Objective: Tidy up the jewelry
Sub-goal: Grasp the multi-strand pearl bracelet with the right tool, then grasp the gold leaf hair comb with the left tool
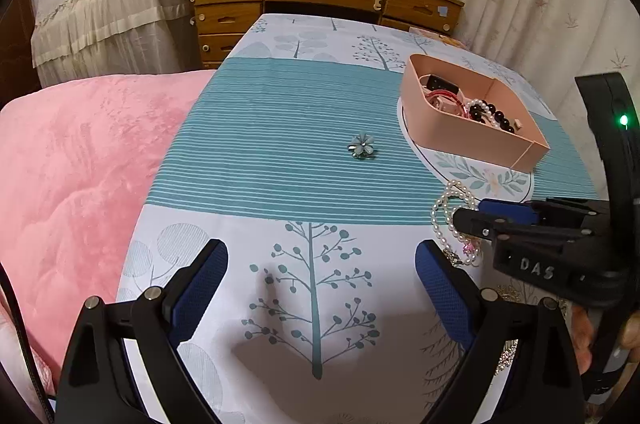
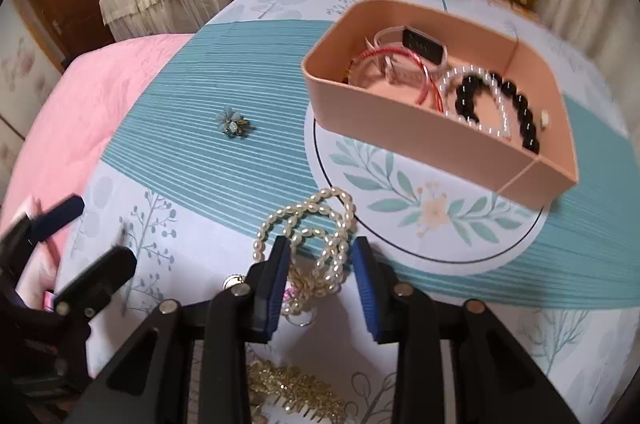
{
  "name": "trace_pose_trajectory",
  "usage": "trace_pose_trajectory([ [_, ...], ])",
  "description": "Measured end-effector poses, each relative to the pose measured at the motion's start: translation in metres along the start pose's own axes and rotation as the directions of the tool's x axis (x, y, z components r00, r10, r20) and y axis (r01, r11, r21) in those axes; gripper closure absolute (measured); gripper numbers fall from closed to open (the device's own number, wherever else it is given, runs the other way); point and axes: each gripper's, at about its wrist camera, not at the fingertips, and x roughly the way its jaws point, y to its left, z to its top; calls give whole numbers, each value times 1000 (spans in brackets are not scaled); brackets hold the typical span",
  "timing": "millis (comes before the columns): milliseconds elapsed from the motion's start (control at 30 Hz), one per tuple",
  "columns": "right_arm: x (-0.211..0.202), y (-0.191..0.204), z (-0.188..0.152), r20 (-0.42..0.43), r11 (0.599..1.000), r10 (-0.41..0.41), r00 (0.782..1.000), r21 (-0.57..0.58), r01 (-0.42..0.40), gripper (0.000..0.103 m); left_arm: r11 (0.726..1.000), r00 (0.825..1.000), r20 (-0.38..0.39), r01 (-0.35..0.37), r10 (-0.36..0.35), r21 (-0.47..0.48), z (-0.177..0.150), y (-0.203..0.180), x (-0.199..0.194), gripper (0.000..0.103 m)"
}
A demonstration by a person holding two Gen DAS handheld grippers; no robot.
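Between the narrowed but not yet clamped pads of the right gripper, the pearl necklace is straddled for pickup toward the pink box beyond, while the left gripper is held wide apart, empty.

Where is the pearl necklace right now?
In the right wrist view the pearl necklace lies coiled on the tablecloth between the right gripper pads, just below the pink box; the left gripper is apart, empty.
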Motion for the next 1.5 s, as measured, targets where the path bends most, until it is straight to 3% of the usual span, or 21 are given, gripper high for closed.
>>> trace_pose_trajectory([
  [67,0,-1,0,-2,1000,10,1000,1,-10,92,1000,1000,7,4,-4,6,0,-1,-2,9],
  [100,-1,-2,0,1,1000,8,1000,3,-8,94,1000,1000,10,6,-6,10,0,-1,-2,9],
  [200,1,-11,0,-12,999,10,1000,35,-10,94,1000,1000,12,14,-15,16,1,-2,-4,9],
  [333,-6,-29,-4,2,991,80,997,108,-80,94,999,999,8,37,-37,27,1,-4,-7,9],
  [533,-45,-54,-9,113,968,138,984,193,-158,94,991,992,-29,122,-121,59,-1,-15,-10,9],
  [667,-72,-65,-11,188,957,155,970,215,-194,94,970,968,-104,235,-227,67,-6,-27,-6,10],
  [800,-90,-74,-15,236,946,172,956,232,-227,94,943,932,-193,325,-307,67,-9,-42,1,32],
  [867,-93,-76,-17,246,942,178,953,236,-237,94,933,917,-226,353,-330,72,-12,-48,2,34],
  [1033,-93,-86,-34,247,932,199,948,251,-261,94,936,915,-279,334,-292,113,-25,-70,1,38],
  [1167,-90,-92,-40,249,925,214,945,258,-277,94,942,914,-321,304,-246,143,-30,-86,5,60],
  [1433,-87,-105,-49,261,911,253,932,259,-320,94,963,907,-380,243,-183,115,-32,-105,16,75],
  [1500,-87,-107,-51,263,908,264,928,257,-331,94,972,912,-384,204,-145,119,-32,-108,20,89],
])
